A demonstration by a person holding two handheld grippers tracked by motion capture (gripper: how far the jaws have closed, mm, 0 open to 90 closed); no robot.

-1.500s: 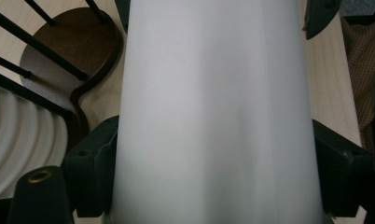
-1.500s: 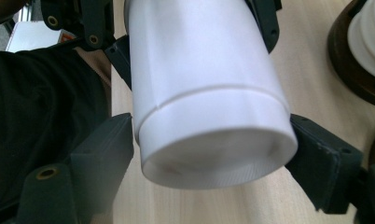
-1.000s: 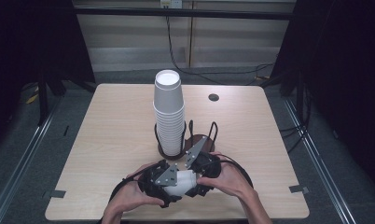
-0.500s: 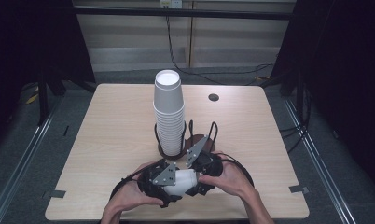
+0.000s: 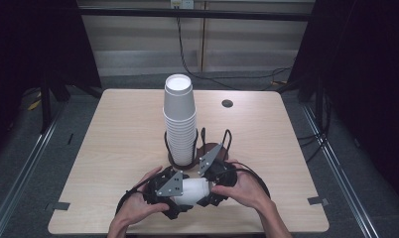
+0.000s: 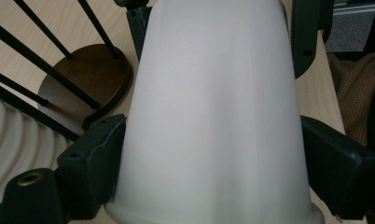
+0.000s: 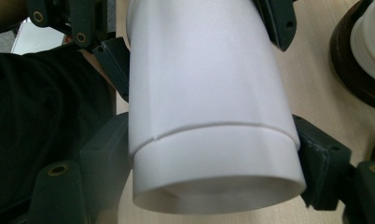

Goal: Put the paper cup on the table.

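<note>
A white paper cup [image 5: 191,191] lies on its side near the table's front edge, held between both grippers. My left gripper [image 5: 176,194] has its jaws on either side of the cup [image 6: 213,116] near the rim. They have just been opening, but both pads [image 6: 106,154] still rest against its wall. From the other end my right gripper [image 5: 210,182] is shut on the cup [image 7: 209,93]. There a step line circles the wall, as if one cup sits inside another. A hand holds each gripper.
A tall stack of white cups [image 5: 179,119] stands in a black wire holder on a round wooden base [image 5: 207,148] just behind the grippers. A small dark disc [image 5: 227,103] sits in the tabletop at the back right. Cables loop around the hands.
</note>
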